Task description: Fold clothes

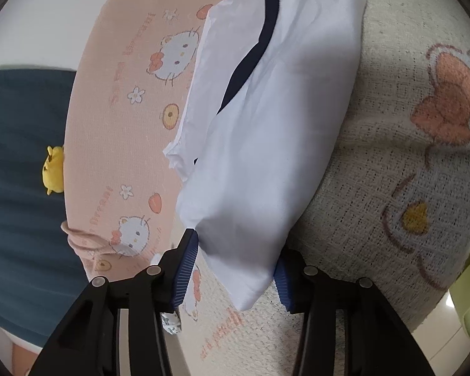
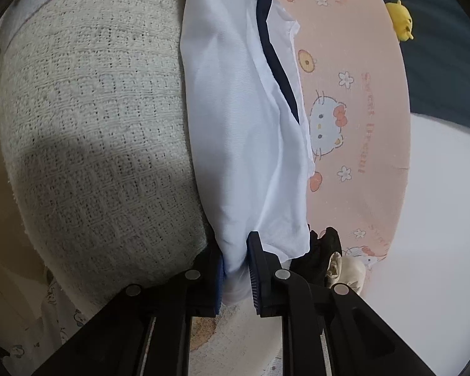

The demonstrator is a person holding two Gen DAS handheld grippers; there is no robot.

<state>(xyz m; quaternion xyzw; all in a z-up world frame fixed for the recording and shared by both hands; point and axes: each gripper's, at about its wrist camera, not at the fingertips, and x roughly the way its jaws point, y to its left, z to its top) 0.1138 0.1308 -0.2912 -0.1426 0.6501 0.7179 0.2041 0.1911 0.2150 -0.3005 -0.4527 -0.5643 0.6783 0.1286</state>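
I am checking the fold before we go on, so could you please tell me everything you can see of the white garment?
The white garment is thin, smooth woven cloth with a dark navy stripe along it. It is folded into a long, narrow, slightly wrinkled band lying along the seam between the pink printed sheet and the cream waffle-knit blanket, touching both. The right tool pinches one end; at the other end, a corner lies between the left tool's pads, and whether they press on it is unclear.
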